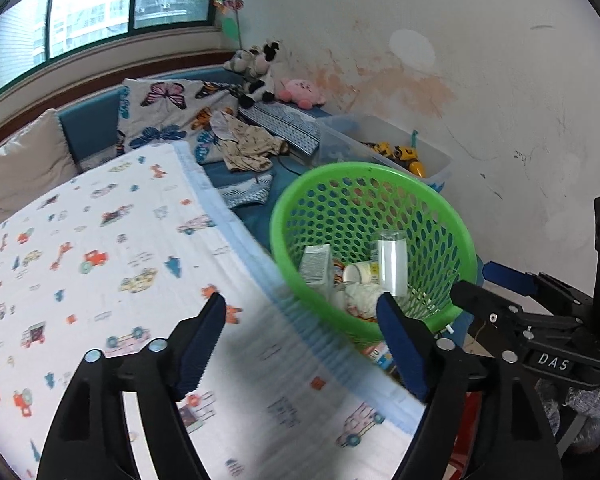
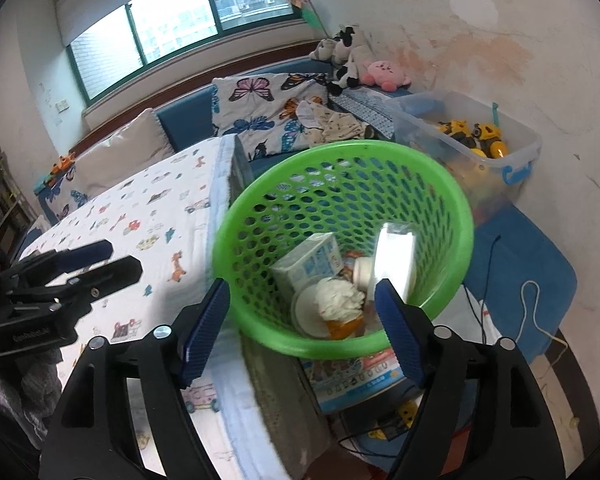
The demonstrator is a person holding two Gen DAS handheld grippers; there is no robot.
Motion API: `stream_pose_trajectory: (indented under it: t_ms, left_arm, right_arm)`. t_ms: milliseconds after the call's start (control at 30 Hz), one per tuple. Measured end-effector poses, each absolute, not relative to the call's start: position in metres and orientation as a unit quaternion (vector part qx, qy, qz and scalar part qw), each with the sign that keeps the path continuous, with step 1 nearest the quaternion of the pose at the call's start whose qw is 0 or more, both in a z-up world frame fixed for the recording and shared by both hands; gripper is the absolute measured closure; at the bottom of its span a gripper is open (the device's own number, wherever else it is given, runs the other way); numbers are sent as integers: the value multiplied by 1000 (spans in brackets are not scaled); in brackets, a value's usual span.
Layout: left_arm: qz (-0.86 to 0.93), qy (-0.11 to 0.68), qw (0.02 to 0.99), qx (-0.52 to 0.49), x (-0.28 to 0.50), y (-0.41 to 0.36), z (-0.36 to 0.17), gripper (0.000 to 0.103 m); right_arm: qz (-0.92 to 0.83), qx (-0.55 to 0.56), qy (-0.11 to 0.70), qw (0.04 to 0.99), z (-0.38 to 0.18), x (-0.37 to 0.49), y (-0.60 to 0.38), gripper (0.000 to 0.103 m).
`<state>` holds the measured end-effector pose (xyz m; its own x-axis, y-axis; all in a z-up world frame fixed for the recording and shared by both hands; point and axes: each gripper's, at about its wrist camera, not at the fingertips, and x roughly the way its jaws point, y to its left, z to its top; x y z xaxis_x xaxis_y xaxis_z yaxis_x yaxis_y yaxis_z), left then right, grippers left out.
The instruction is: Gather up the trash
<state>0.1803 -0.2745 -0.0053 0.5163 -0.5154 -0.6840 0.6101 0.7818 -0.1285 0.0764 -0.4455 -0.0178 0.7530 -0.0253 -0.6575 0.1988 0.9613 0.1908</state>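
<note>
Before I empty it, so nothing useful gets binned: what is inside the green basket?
In the green basket: a white carton, a crumpled tissue, a clear plastic cup, a small white bottle and something orange. Whatever lies beneath them is covered.

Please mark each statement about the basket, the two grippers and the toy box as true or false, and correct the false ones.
1. The green basket holds a small carton. True.
2. The right gripper is shut on the basket rim. False: its jaws stand open and hold nothing.
3. The left gripper is open. True.
4. The basket is empty. False: it also holds crumpled tissue and a clear plastic piece.
5. The clear storage box holds yellow toys. True.
</note>
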Motion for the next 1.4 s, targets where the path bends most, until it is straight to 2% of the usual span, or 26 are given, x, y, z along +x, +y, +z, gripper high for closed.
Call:
stream_pose_trajectory:
  t_ms: [300, 467, 1400]
  left_arm:
    - [-284, 345, 894, 38, 167, -218, 9, 11]
    - [-255, 332, 908, 32, 157, -184, 14, 8]
    - [-125, 288, 949, 19, 80, -58, 16, 7]
  right_arm:
    - [-36, 114, 341, 932, -17, 72, -410, 13]
    - [-27, 97, 336, 936, -14, 66, -388, 5]
    - [3, 49, 309, 950, -14, 29, -299, 4]
